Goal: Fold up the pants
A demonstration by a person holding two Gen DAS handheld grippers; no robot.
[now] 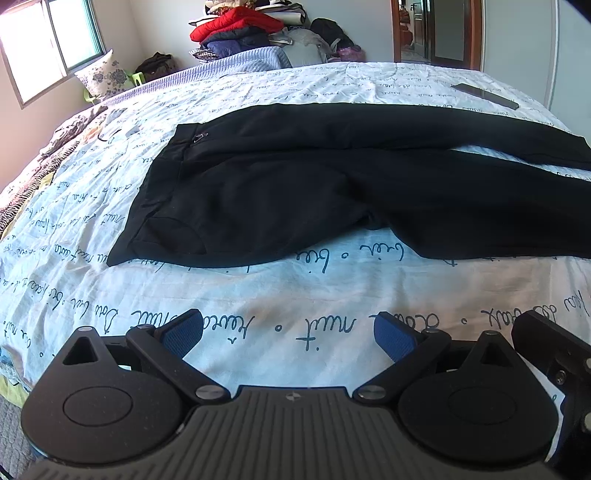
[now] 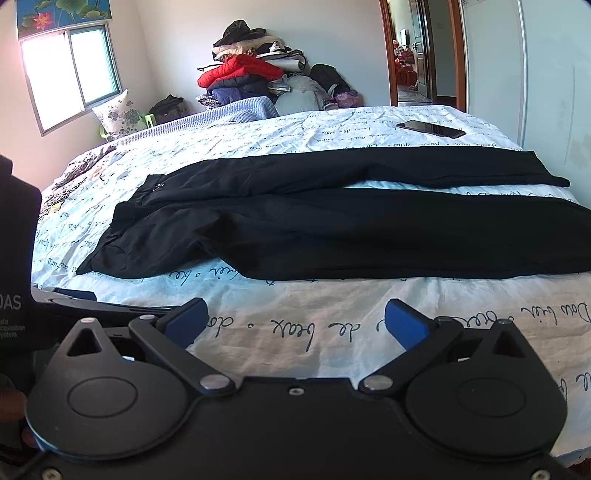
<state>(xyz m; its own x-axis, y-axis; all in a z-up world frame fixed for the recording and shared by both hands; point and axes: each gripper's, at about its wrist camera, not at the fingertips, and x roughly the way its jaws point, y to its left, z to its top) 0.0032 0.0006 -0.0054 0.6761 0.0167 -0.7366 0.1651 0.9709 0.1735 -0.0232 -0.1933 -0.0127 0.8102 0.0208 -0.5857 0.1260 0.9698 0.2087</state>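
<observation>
Both jaws gape wide and hold nothing: left gripper [image 1: 288,332], right gripper [image 2: 295,325]. Black pants [image 1: 332,192] lie flat across the bed [image 1: 258,306] (waist left, legs pointing right).

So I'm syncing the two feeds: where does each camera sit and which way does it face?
Left wrist: behind the open left tongs, low over the bed's near edge, facing the black pants' waistband end.
Right wrist: behind the open right tongs, facing the trouser legs; the left tool intrudes at left.
Shared: pants, phone, clothes pile, window.
</observation>
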